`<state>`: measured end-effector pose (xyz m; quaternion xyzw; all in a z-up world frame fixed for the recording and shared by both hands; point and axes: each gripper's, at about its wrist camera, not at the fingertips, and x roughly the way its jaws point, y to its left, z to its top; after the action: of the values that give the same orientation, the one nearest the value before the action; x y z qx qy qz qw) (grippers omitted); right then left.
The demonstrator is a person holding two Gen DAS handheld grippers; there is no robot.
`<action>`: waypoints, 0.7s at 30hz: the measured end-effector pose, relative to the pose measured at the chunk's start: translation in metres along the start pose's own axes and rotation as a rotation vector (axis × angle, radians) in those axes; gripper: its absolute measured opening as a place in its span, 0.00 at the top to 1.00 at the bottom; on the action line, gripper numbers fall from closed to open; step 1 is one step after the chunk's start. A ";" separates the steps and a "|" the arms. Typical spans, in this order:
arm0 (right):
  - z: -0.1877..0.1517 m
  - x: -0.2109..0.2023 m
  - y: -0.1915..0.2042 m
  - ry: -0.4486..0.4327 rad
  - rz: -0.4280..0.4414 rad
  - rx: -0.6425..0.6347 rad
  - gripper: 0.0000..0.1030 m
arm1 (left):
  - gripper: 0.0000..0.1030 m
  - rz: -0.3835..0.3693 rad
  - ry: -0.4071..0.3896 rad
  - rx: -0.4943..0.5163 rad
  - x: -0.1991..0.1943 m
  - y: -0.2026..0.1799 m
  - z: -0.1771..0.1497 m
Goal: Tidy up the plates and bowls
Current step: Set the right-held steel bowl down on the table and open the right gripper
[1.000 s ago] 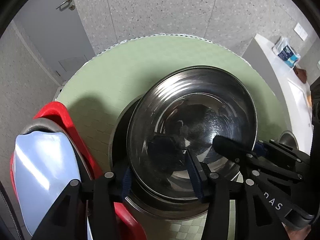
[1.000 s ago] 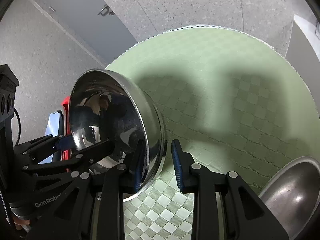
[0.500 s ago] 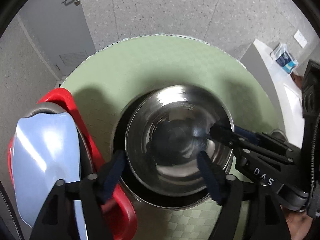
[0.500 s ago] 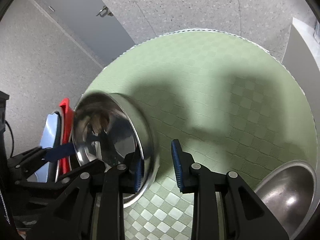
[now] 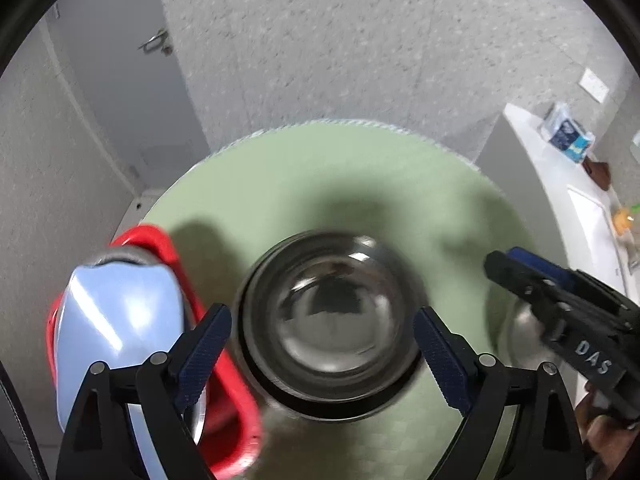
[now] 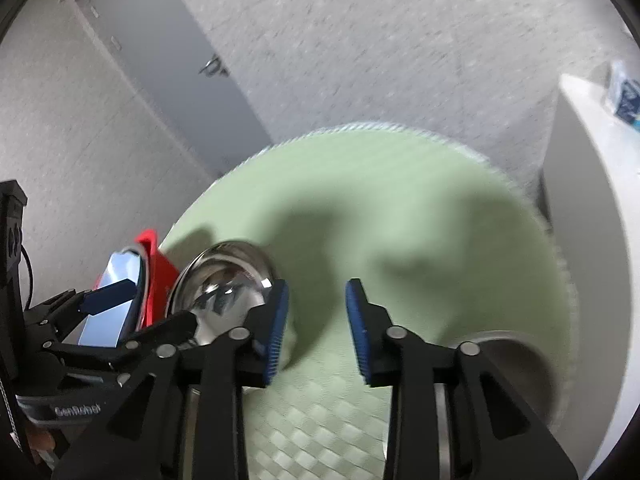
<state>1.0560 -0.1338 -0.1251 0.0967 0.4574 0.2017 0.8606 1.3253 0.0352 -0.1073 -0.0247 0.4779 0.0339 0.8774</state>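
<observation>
A steel bowl [image 5: 328,328] sits nested in another steel bowl on the round green table [image 5: 340,184]. My left gripper [image 5: 320,360] is open above it, one finger on each side, touching nothing. My right gripper [image 6: 316,320] is open and empty, just right of the same bowl stack [image 6: 224,284]; it also shows at the right of the left wrist view [image 5: 520,268]. A pale blue plate [image 5: 116,328] stands in a red rack [image 5: 160,248] left of the stack. Another steel bowl [image 6: 508,360] lies at the right.
A white counter [image 5: 568,208] with a blue-and-white pack [image 5: 564,136] stands beyond the table's right edge. A grey door [image 6: 160,60] and speckled floor lie behind. The far half of the table shows only shadows.
Both grippers have let go of the steel bowl, opened and pulled back and up. The bowl, held tilted a second ago, now rests level in the lower bowl.
</observation>
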 end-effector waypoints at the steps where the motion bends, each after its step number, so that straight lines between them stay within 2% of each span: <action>1: 0.000 -0.005 -0.005 -0.010 -0.012 0.003 0.57 | 0.12 -0.017 -0.011 0.012 -0.003 -0.006 0.000; 6: -0.012 -0.039 -0.051 -0.054 -0.102 0.053 0.55 | 0.10 -0.083 -0.005 0.080 -0.001 -0.044 -0.010; 11: -0.038 -0.055 -0.095 -0.033 -0.168 0.130 0.54 | 0.10 -0.136 0.040 0.170 0.011 -0.085 -0.025; 15: -0.057 -0.053 -0.118 0.004 -0.158 0.195 0.54 | 0.10 -0.155 0.079 0.222 0.025 -0.104 -0.030; 21: -0.075 -0.041 -0.128 0.061 -0.115 0.227 0.54 | 0.12 -0.131 0.146 0.253 0.055 -0.119 -0.025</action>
<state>1.0069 -0.2682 -0.1816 0.1607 0.5081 0.1020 0.8400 1.3441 -0.0828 -0.1659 0.0523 0.5383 -0.0856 0.8367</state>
